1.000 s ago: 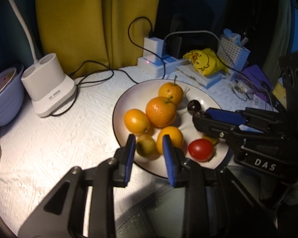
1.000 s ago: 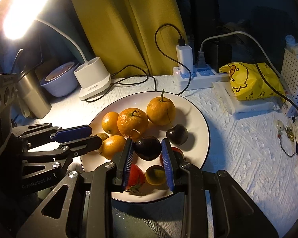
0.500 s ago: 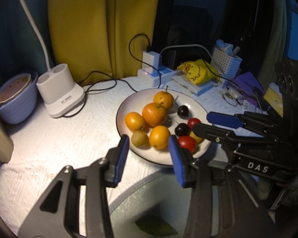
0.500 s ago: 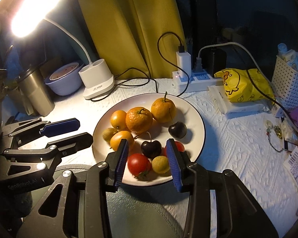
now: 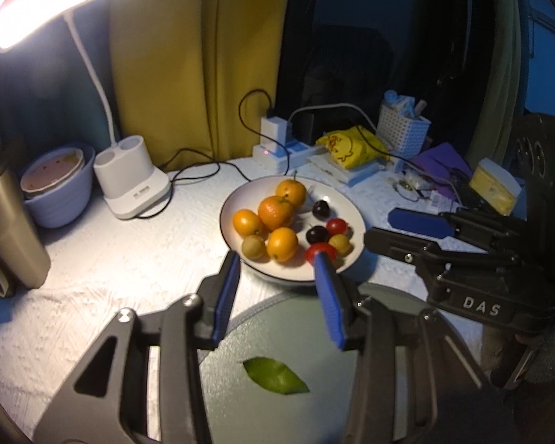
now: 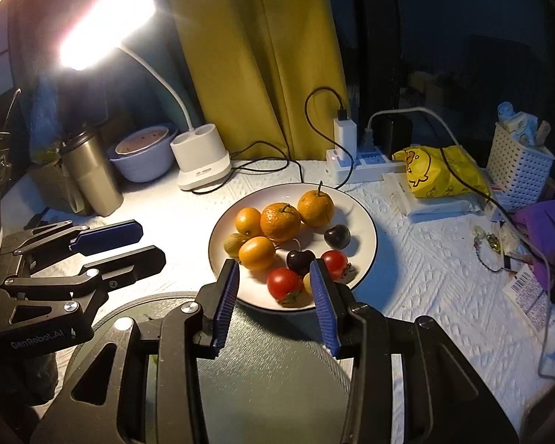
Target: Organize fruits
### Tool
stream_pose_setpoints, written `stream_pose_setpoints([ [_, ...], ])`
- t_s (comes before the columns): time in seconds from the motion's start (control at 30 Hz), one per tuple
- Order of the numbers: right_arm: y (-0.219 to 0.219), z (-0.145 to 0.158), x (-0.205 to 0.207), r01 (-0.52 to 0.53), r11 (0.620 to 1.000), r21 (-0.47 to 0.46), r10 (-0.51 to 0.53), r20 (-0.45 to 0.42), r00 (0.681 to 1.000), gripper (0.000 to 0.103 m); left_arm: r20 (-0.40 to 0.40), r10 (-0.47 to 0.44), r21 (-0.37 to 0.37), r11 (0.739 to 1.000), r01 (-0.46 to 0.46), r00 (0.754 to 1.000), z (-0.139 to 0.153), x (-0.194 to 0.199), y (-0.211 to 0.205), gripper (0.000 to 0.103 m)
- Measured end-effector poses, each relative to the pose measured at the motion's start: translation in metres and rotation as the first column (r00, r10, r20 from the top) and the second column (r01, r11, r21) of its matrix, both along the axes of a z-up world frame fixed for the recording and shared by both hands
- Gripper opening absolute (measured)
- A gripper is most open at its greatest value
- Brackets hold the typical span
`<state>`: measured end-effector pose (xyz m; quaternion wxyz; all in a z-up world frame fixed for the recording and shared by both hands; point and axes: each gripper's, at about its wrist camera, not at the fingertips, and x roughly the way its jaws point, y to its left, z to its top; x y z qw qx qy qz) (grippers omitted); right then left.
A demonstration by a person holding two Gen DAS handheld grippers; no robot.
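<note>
A white plate point(image 6: 366, 222) with a thin dark rim is showing four orange citrus fruits point(image 6: 279, 221), two dark purple cherries point(image 6: 337, 236), two red tomatoes point(image 6: 284, 283) and a yellow-green fruit point(image 6: 234, 243). A white embossed cloth point(image 6: 425, 281) is covering the table. A mustard-yellow curtain point(image 6: 255, 55) is hanging behind a white lamp point(image 6: 199, 159). A yellow bag point(image 6: 436, 175) is showing a duck print. Blue pads point(image 5: 329, 303) are lining black grippers. A green leaf point(image 5: 275, 375) is lying on a grey-green dish point(image 5: 277, 333).
</note>
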<state>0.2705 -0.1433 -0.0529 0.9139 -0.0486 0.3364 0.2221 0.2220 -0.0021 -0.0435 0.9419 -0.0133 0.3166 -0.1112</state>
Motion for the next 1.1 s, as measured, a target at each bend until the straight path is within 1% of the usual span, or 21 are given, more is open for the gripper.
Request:
stream_pose_setpoints([
  [0.47, 0.0, 0.026, -0.054, 0.003, 1.0, -0.001, -0.003, 0.062, 0.998, 0.042, 0.075, 0.001, 0.008, 1.0, -0.001, 0.997, 0.023, -0.058, 0.003, 0.043],
  [0.87, -0.002, 0.042, -0.101, 0.015, 1.0, -0.012, -0.014, 0.109, 0.994, 0.042, 0.114, 0.021, -0.006, 1.0, -0.021, 0.993, 0.03, -0.103, 0.008, 0.043],
  [0.9, -0.002, 0.043, -0.104, 0.019, 1.0, -0.012, -0.018, 0.114, 0.993, 0.042, 0.119, 0.027, -0.007, 1.0, -0.026, 0.993, 0.03, -0.108, 0.009, 0.044],
  [0.97, -0.003, 0.046, -0.112, 0.029, 1.0, -0.013, -0.027, 0.125, 0.992, 0.047, 0.129, 0.043, -0.009, 0.999, -0.042, 0.991, 0.032, -0.115, 0.01, 0.044],
  [1.0, -0.004, 0.047, -0.117, 0.035, 0.999, -0.013, -0.033, 0.13, 0.991, 0.054, 0.133, 0.049, -0.012, 0.999, -0.048, 0.99, 0.033, -0.118, 0.011, 0.047],
  [1.03, -0.004, 0.048, -0.12, 0.038, 0.999, -0.013, -0.036, 0.134, 0.99, 0.06, 0.137, 0.055, -0.016, 0.998, -0.053, 0.989, 0.034, -0.121, 0.012, 0.058],
  [1.07, -0.005, 0.05, -0.123, 0.043, 0.999, -0.013, -0.041, 0.138, 0.99, 0.062, 0.142, 0.062, -0.024, 0.998, -0.06, 0.988, 0.035, -0.125, 0.014, 0.068],
  [1.1, -0.006, 0.051, -0.125, 0.046, 0.999, -0.013, -0.043, 0.142, 0.989, 0.064, 0.148, 0.066, -0.031, 0.998, -0.062, 0.987, 0.036, -0.128, 0.015, 0.088],
])
